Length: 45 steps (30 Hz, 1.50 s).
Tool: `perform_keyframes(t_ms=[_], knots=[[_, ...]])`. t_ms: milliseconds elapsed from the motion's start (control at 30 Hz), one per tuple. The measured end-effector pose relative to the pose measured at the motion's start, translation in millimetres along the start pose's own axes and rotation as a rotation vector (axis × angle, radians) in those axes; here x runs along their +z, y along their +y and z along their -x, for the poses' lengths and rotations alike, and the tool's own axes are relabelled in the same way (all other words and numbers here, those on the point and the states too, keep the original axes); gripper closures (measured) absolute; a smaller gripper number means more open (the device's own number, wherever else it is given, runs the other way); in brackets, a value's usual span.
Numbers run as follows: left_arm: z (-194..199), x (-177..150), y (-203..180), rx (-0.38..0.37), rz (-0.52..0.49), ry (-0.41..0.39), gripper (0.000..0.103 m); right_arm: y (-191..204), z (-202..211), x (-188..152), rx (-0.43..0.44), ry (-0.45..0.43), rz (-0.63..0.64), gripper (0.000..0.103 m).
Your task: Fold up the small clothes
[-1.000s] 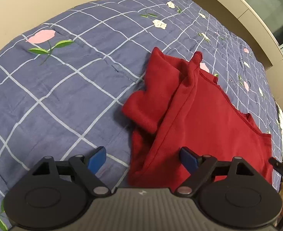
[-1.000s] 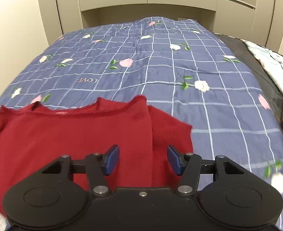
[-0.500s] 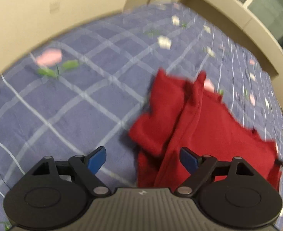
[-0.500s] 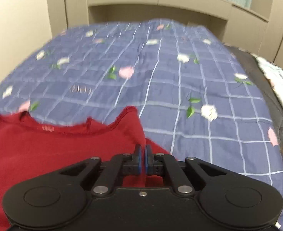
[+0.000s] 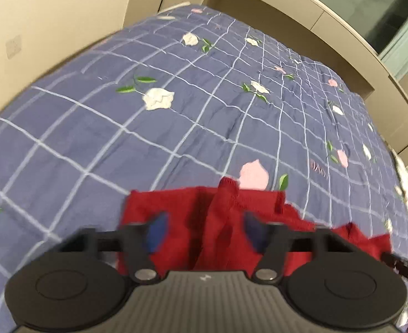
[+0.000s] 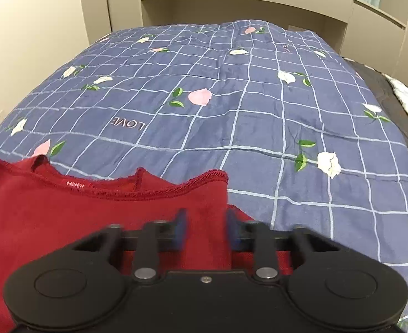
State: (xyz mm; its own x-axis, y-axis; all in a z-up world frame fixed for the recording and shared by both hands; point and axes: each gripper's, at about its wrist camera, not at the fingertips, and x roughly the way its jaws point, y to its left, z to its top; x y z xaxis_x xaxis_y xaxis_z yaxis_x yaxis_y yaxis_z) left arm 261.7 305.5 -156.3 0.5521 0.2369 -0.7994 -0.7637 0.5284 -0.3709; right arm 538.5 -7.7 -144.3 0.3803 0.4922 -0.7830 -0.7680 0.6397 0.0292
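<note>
On the bed, near edge: small dark-red knit top point(image 6: 65, 222) lies on the blue checked quilt with flower print point(image 6: 231, 111), neckline with red label point(image 6: 76, 185) facing away from the right wrist camera. Not flat yet: the left view shows a raised ridge of fabric point(image 5: 223, 202) running up the middle of the crumpled side.

Left gripper point(image 5: 205, 222): fingers point(image 5: 157, 233) straddle that ridge and have just been closing, but a clear gap shows either side of the cloth, so no clamp yet. View is motion-blurred.

Right gripper point(image 6: 205, 222): sits over the top's right-hand edge, below the shoulder corner point(image 6: 217, 176). Fingers have just been opening; red fabric fills the gap between them, but I don't read the pads as pinching it. Released, as far as I can tell.

Step, my read: grab phase before spreading or the first fold; nothing folded yet.

Next move calls for:
- left to finish closing on the ridge, catching one layer rather than the whole bunch
- right to re-pinch the edge near the shoulder
- then pull both apart to flatten before folding

Risk: knit is limp, so a shallow pinch may slip.
</note>
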Motion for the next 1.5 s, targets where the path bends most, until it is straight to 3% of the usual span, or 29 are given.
perform_keyframes(t_ms=[33,100,200,300,367,400,467,500,533,567,600,700,800,900,967,1067,1100,1133,1200,1233,1333,1500], knots=[[-6.0,1.7,-3.2,-0.014,-0.004,0.013,0.096,-1.0,1.2,0.5,-0.003,-0.008,-0.008,0.095],[-7.3,3.8,-10.8,-0.011,-0.048,0.008,0.099,-3.3,6.1,1.0,0.001,-0.035,-0.017,0.099],[4.7,6.1,-18.1,-0.037,-0.085,-0.089,0.1,-5.6,13.5,3.3,-0.008,-0.073,-0.012,0.1],[9.8,7.9,-20.9,-0.005,-0.069,-0.149,0.1,-7.3,14.6,6.9,-0.027,-0.103,-0.016,0.1],[0.5,8.3,-19.7,0.046,-0.064,-0.12,0.098,-6.1,9.2,6.7,-0.05,-0.095,-0.005,0.097],[-4.8,7.7,-17.7,0.07,-0.058,-0.089,0.094,-5.6,5.4,5.8,-0.057,-0.079,-0.001,0.095],[-8.0,3.8,-16.6,0.122,-0.053,-0.054,0.08,-5.4,1.1,2.0,-0.074,-0.049,0.002,0.075],[-3.0,-0.6,-15.2,0.131,-0.059,-0.063,0.068,-5.3,4.5,-1.7,-0.082,-0.058,0.004,0.07],[5.7,-6.2,-13.3,0.128,-0.059,-0.08,0.044,-4.3,9.1,-5.6,-0.092,-0.067,0.007,0.056],[16.2,-12.0,-10.8,0.123,-0.052,-0.102,0.031,-4.0,18.3,-12.8,-0.103,-0.082,0.003,0.037],[33.3,-22.3,-7.3,0.124,-0.053,-0.146,0.019,-3.8,28.0,-21.4,-0.105,-0.096,-0.008,0.03],[72.1,-53.0,0.5,0.145,-0.113,-0.206,0.015,-1.9,61.7,-56.5,-0.105,-0.117,-0.025,0.02],[95.1,-90.6,18.8,0.17,-0.114,-0.15,0.015,-5.9,90.7,-100.7,-0.084,-0.081,-0.109,0.015],[100.3,-120.3,40.1,0.157,-0.032,-0.036,0.015,-15.4,105.7,-139.3,-0.033,-0.009,-0.255,0.016],[98.2,-129.6,52.5,0.142,0.06,0.004,0.015,-20.7,108.8,-157.4,0.034,0.018,-0.353,0.02],[94.2,-136.3,66.7,0.084,0.208,0.015,0.02,-20.8,111.6,-167.8,0.06,0.006,-0.453,0.025],[92.9,-134.9,66.9,0.068,0.235,0.012,0.031,-21.4,111.8,-166.7,0.072,0.003,-0.476,0.029],[91.2,-133.5,66.7,0.043,0.253,0.02,0.055,-20.8,111.2,-166.0,0.081,0.004,-0.493,0.04],[84.4,-130.4,62.7,0.002,0.277,0.07,0.085,-17.6,109.2,-164.6,0.09,0.015,-0.517,0.059],[84.5,-128.8,57.2,0.014,0.262,0.072,0.092,-16.3,108.8,-163.9,0.095,0.024,-0.523,0.067],[92.1,-123.3,42.9,0.043,0.214,0.059,0.096,-13.2,111.4,-159.0,0.094,0.03,-0.539,0.085],[129.3,-110.9,37.2,0.018,0.209,0.013,0.097,-15.6,136.3,-152.0,0.116,0.014,-0.599,0.09]])
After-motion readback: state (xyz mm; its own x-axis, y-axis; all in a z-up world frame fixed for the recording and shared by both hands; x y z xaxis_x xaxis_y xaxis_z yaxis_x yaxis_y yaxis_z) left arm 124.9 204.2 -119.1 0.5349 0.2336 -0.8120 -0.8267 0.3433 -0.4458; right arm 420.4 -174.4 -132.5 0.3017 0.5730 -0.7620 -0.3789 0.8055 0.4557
